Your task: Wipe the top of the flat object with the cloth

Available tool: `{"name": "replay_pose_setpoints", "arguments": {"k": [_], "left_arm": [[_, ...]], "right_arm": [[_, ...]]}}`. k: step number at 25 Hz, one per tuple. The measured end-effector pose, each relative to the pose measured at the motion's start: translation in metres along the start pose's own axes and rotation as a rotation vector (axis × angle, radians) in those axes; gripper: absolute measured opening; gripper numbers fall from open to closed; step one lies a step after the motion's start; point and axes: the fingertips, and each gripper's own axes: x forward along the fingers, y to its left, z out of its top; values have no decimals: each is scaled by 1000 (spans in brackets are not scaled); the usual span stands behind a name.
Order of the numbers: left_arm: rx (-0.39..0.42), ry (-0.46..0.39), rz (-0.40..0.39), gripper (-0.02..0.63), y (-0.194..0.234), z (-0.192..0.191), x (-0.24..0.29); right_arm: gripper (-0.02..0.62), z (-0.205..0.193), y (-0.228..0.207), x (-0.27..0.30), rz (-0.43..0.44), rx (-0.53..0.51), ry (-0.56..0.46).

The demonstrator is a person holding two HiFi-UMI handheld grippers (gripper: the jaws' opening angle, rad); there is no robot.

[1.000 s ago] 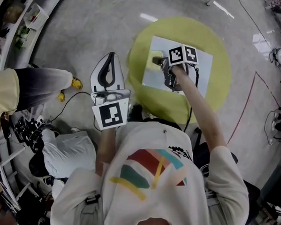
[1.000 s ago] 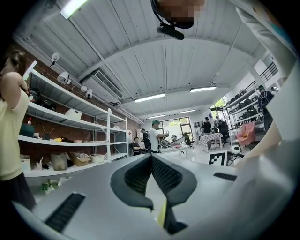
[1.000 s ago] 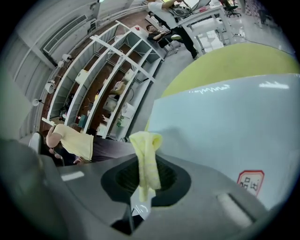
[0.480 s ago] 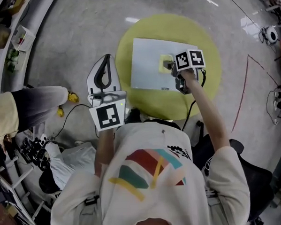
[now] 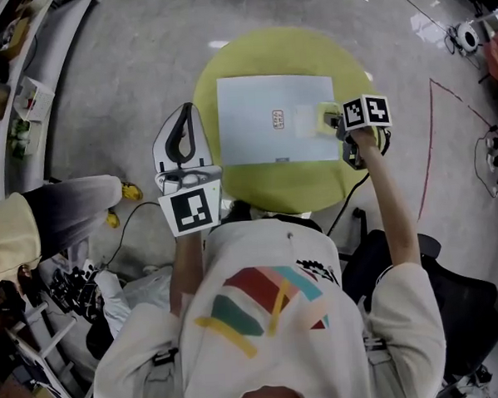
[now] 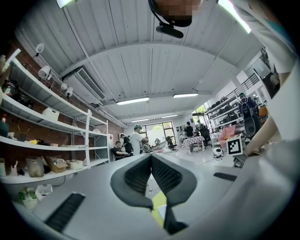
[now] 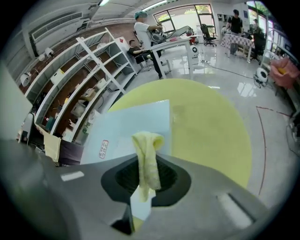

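A pale blue flat sheet (image 5: pixel 270 118) with a small red label lies on the round yellow table (image 5: pixel 257 185). My right gripper (image 5: pixel 334 123) is at the sheet's right edge, shut on a folded yellow cloth (image 5: pixel 325 118). In the right gripper view the cloth (image 7: pixel 147 157) sticks up between the jaws of the right gripper (image 7: pixel 146 164), and the sheet (image 7: pixel 126 126) spreads out ahead and to the left. My left gripper (image 5: pixel 192 105) hangs over the floor left of the table, shut with nothing in it. In its own view the left gripper (image 6: pixel 151 158) shows its jaws pressed together.
A person in a yellow sleeve (image 5: pixel 10 240) stands at the left. Cables and a yellow plug (image 5: pixel 128 192) lie on the floor beside them. A black chair (image 5: pixel 463 308) is at lower right, past a red floor line (image 5: pixel 426 168). Shelves (image 7: pixel 70 79) line the wall.
My right gripper has dragged the cloth rightward across the sheet, from its left part to its right edge. The left gripper has stayed beside the table.
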Motion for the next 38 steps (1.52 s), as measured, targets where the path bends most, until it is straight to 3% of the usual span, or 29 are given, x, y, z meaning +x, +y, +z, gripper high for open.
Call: {"name": "replay_pose_setpoints", "arguments": {"k": [5,11,14,18,22,25,30,38], "left_arm": [[21,-9,-21,15,-5,5,5],[42,-22,-16,15,-3,11,6],[44,-17,-13,15,-1,11,5],[39,-14,-8,15,0,7,5],[30,-7,5,15,-7,6,2],[25,-1,29,15,-4,5,-3],[28,49,84,15,14,-4,-15],[-10,75,169,15,44,-16,-38]], "right_arm": [[26,-4,-27,-15,-46,15,-4],[26,-4,-29,-19,-42,12,-9],[26,8,7,-25,46,-5,-48],[26,41,87,-16,231,-36,-93],[26,66,155,13,369,-57,-71],[26,75,188,42,394,-86,-31],[26,93,219,81,430,-30,20],[26,83,229,125,379,-7,104]]}}
